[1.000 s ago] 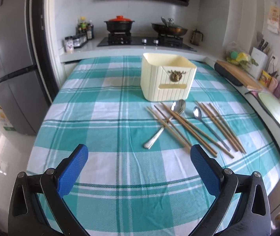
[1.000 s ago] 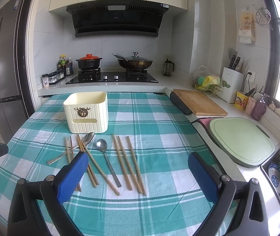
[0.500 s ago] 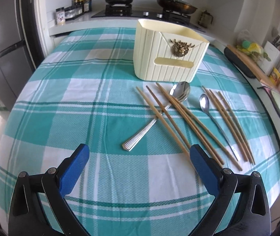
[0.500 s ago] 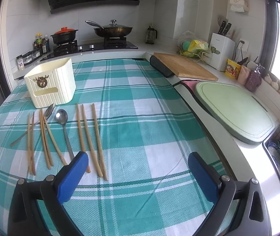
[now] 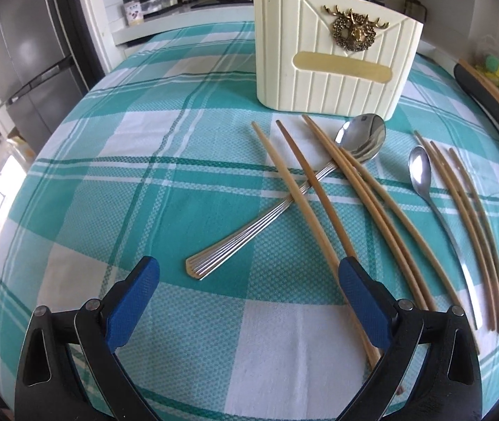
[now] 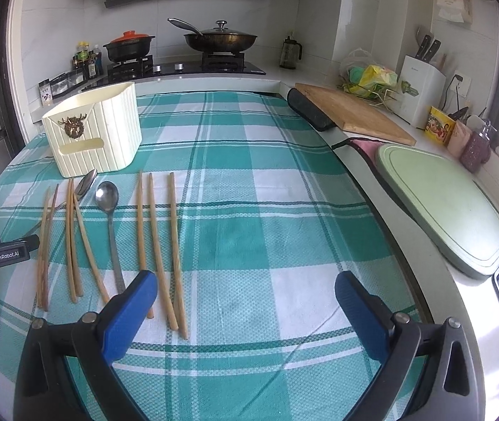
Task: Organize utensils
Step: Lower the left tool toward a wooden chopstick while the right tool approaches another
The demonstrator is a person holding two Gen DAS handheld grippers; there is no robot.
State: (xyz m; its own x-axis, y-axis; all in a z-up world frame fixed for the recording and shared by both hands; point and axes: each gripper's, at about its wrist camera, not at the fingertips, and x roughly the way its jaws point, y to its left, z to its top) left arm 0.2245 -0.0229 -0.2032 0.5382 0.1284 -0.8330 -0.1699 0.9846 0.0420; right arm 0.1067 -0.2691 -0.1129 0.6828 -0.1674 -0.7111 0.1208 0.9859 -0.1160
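Note:
A cream ribbed holder (image 5: 333,56) (image 6: 95,133) with a brass deer badge stands on the checked tablecloth. In front of it lie several wooden chopsticks (image 5: 305,189) (image 6: 158,238) and two spoons: a large ribbed-handled spoon (image 5: 277,210) crossing under chopsticks, and a slim spoon (image 5: 435,210) (image 6: 109,217). My left gripper (image 5: 249,287) hangs open just short of the large spoon's handle end. My right gripper (image 6: 245,298) is open above the cloth, its left finger (image 6: 130,308) near the chopstick ends. Neither holds anything.
The table (image 6: 267,182) wears a teal and white cloth. Behind it is a stove with a pot (image 6: 128,44) and a pan (image 6: 219,38). A wooden board (image 6: 351,115) and green board (image 6: 449,203) lie on the right counter. A fridge (image 5: 21,52) stands left.
My left gripper has moved forward and down toward the large spoon's handle. The right gripper view shifted slightly, closing on the chopstick ends. Both stayed open.

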